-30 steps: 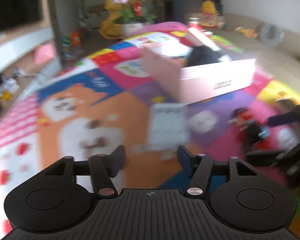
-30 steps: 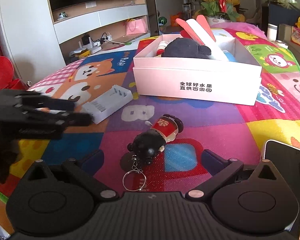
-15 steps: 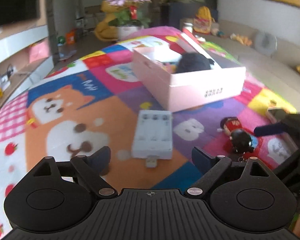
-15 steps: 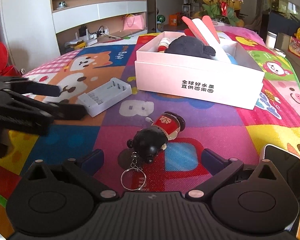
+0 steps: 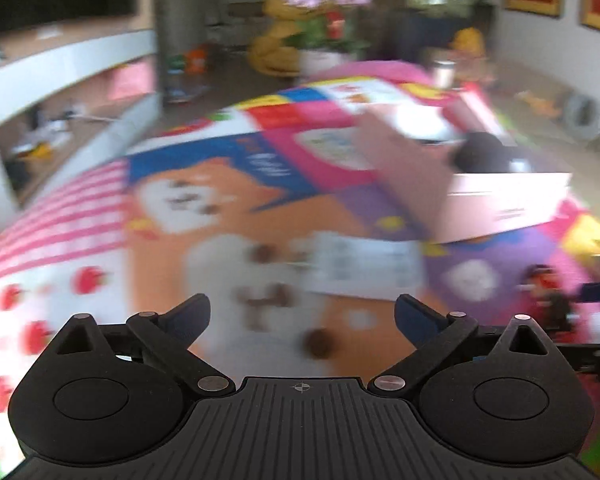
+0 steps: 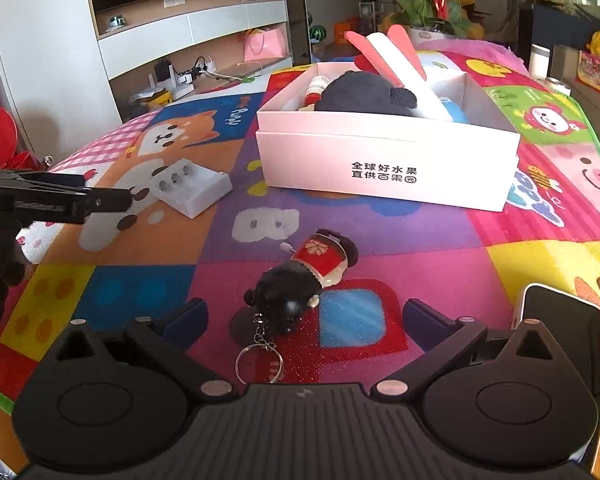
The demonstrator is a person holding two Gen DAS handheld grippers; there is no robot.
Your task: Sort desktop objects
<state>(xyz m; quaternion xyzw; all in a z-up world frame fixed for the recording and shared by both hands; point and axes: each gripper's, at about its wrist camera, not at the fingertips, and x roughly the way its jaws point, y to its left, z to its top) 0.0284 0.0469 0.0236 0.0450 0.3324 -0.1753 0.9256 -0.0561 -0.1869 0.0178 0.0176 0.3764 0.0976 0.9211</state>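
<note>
Keychain doll lies on its side on the colourful play mat, its long axis running diagonally: the black head points toward the near left, the red-and-white body toward the far right, and a short chain with a metal ring trails from the head toward the camera. It sits between the spread fingers of the right gripper, whose jaws stand wide apart with nothing pressed between them. Beyond the doll stands a white cardboard box with black printed characters on its front; a dark plush lump and red-and-white strips poke out of it. Left of the box a white battery charger rests flat on the mat, its long axis angled from near right to far left, empty slots facing up. A black phone lies near the right edge, just beside the right finger. The left gripper hovers above the mat close to the charger, its jaws having just been opening and now wide, with nothing between them; its own view is blurred, showing the charger ahead and the box to the right. From the right wrist view, the left gripper reaches in from the left, its tip near the charger's corner.
</note>
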